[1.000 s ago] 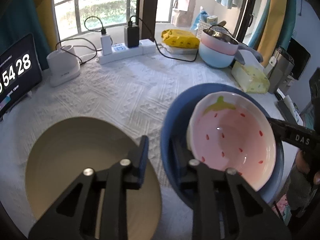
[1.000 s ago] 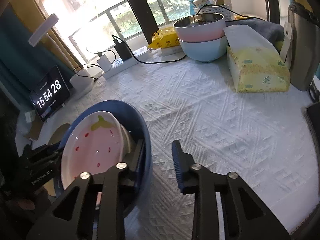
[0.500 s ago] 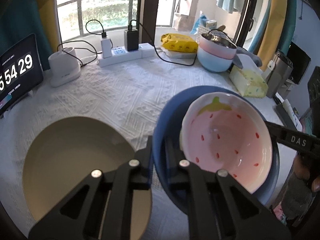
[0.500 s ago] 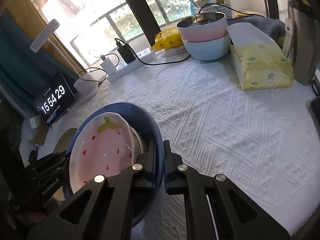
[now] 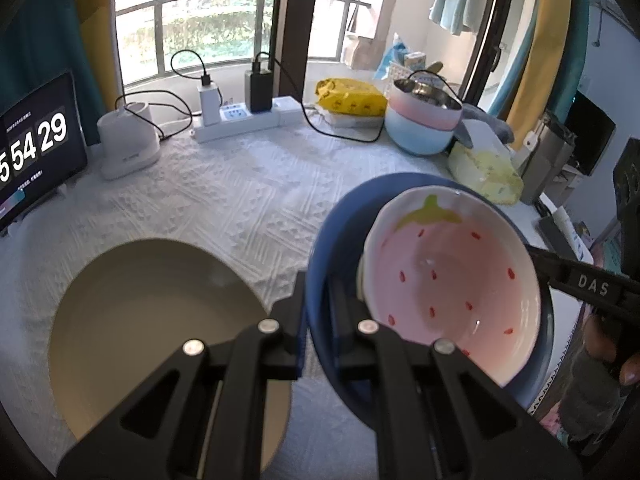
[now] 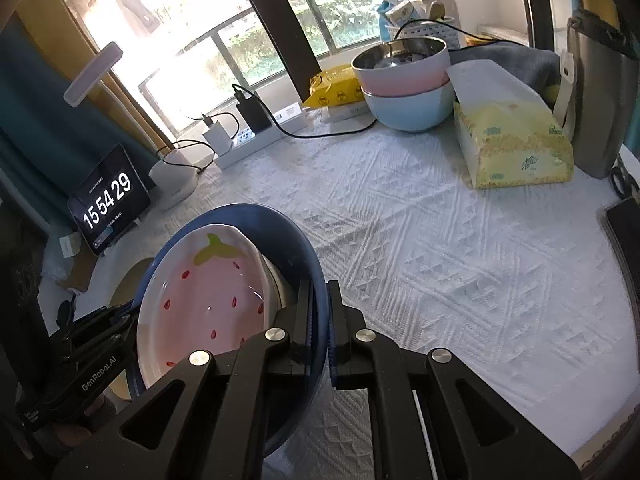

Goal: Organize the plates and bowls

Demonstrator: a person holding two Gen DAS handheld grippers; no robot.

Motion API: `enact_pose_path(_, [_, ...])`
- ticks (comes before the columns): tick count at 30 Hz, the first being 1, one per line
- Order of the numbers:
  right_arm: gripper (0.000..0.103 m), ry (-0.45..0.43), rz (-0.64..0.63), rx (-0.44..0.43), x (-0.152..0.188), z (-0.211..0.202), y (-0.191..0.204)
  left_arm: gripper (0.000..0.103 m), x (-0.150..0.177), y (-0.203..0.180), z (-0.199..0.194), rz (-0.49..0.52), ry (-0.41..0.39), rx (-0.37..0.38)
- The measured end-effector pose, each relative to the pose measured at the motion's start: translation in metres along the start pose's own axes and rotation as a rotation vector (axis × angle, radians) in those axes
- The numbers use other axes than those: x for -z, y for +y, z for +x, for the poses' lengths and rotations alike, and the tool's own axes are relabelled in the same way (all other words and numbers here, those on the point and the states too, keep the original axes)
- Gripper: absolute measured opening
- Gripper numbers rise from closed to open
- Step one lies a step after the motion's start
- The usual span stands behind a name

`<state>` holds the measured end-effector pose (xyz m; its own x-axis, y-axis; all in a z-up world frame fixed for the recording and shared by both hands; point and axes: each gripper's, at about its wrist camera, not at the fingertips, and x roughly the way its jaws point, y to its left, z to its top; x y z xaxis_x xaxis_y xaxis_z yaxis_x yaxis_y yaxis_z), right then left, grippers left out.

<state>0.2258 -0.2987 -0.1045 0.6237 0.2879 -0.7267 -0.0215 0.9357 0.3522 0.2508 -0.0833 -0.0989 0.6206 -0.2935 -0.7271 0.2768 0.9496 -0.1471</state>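
— While both tools clamp it, where is the blue bowl (image 5: 340, 240)?

— Lower right of the left view: left gripper (image 5: 318, 300) and right gripper (image 6: 319, 308) pinch opposite rims. The strawberry bowl (image 5: 448, 292) sits inside; the tan plate (image 5: 152, 320) lies lower left.

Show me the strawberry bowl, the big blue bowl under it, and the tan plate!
Pink strawberry-painted ceramic bowl (image 5: 448, 288): left wrist view, on its pink inside.
Large dark blue bowl (image 6: 280, 232): right wrist view, on its far inner wall.
Round tan plate (image 5: 148, 320): left wrist view, on its flat middle.
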Motion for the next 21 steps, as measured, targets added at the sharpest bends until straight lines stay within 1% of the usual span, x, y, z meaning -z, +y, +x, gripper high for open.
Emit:
enact_pose_path(12, [0.007,-0.022,-0.016,-0.003,-0.001,-0.016,0.008,0.007,-0.002,0.0,-0.019,-0.005,-0.027,0.002])
enact_pose_path(21, [0.007,-0.042,-0.039,-0.007,-0.001,-0.027,0.024,0.007,0.0,0.008,-0.036,-0.018,-0.053,0.004])
